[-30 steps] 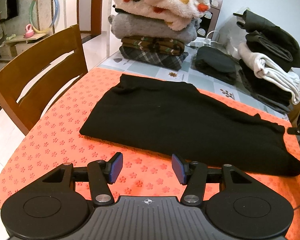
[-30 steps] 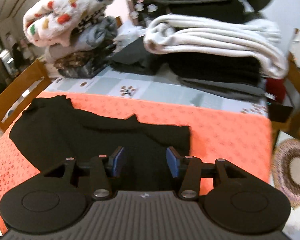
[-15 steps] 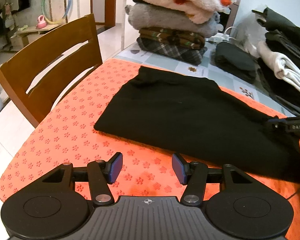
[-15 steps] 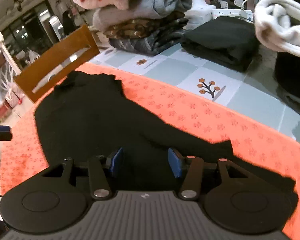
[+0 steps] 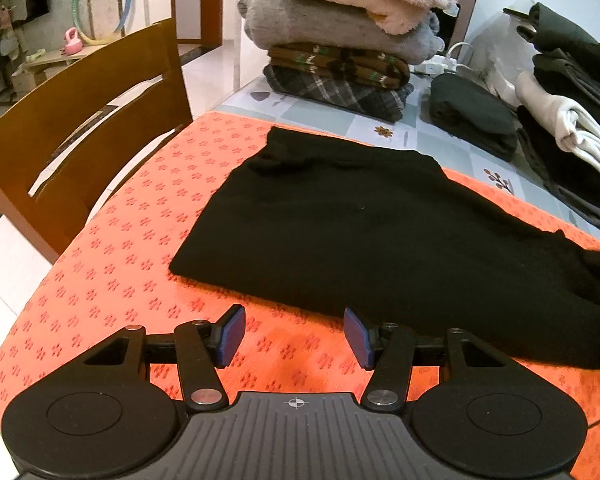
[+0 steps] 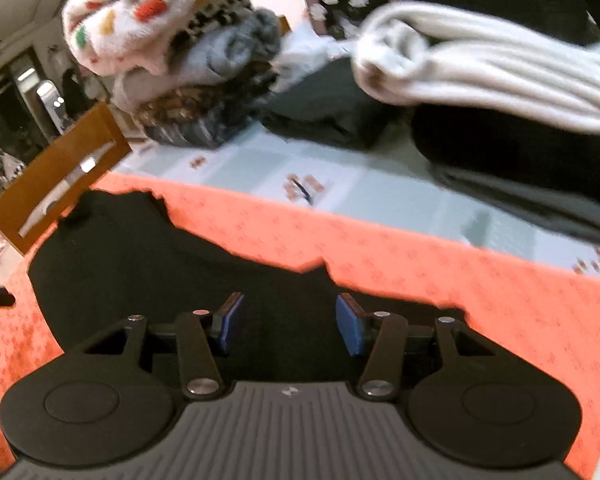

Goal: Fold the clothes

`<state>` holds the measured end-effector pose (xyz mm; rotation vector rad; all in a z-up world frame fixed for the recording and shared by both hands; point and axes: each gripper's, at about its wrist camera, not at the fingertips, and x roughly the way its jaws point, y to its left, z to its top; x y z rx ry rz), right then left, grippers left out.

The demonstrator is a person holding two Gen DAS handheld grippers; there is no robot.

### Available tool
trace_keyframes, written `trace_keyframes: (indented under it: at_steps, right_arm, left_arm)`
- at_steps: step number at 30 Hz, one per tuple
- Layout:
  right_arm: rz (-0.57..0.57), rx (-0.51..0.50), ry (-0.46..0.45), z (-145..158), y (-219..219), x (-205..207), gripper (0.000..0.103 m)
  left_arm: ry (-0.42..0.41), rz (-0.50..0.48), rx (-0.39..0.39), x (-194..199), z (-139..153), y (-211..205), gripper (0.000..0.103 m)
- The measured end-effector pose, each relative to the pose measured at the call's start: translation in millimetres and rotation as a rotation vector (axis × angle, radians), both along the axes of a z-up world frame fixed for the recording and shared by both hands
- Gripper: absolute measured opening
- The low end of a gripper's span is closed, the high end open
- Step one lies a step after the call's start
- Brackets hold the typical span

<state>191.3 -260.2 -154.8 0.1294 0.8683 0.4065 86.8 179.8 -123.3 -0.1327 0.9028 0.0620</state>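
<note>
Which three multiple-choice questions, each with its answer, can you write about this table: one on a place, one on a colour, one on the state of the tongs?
1. Where does the flat black knitted garment lie?
A. on the orange flower-patterned mat
B. on the wooden chair
C. on top of the stack

2. What colour are the pads of the left tongs?
A. red
B. blue
C. white

3. In what state are the right tongs?
A. shut on the garment
B. shut on nothing
C. open, above the garment

Answers:
1 A: the orange mat shows around the garment's edges.
2 B: both pads are dark blue in the left wrist view.
3 C: the jaws stand wide apart, with only black cloth visible behind the gap.
</note>
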Motion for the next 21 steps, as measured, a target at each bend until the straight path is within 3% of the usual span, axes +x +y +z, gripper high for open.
trace_keyframes:
  at_steps: [4, 6, 10, 21]
  right_arm:
    - [-0.112, -0.055, 0.024, -18, -17, 12, 0.056]
    - [-0.174, -0.031, 0.021, -20, -28, 18, 0.055]
    - [-0.181, -0.062, -0.022, -8, -23, 14, 0.059]
    - [-0.373, 0.052, 0.025, 11, -53, -79, 0.069]
  left_arm:
    - [-0.008, -0.010, -0.003, 6, 0, 0, 0.058]
    - [-0.010, -0.003, -0.006, 8, 0, 2, 0.058]
    - [-0.016, 0.010, -0.006, 11, 0, 8, 0.058]
    - [-0.054, -0.033, -0.023, 15, 9, 2, 0.058]
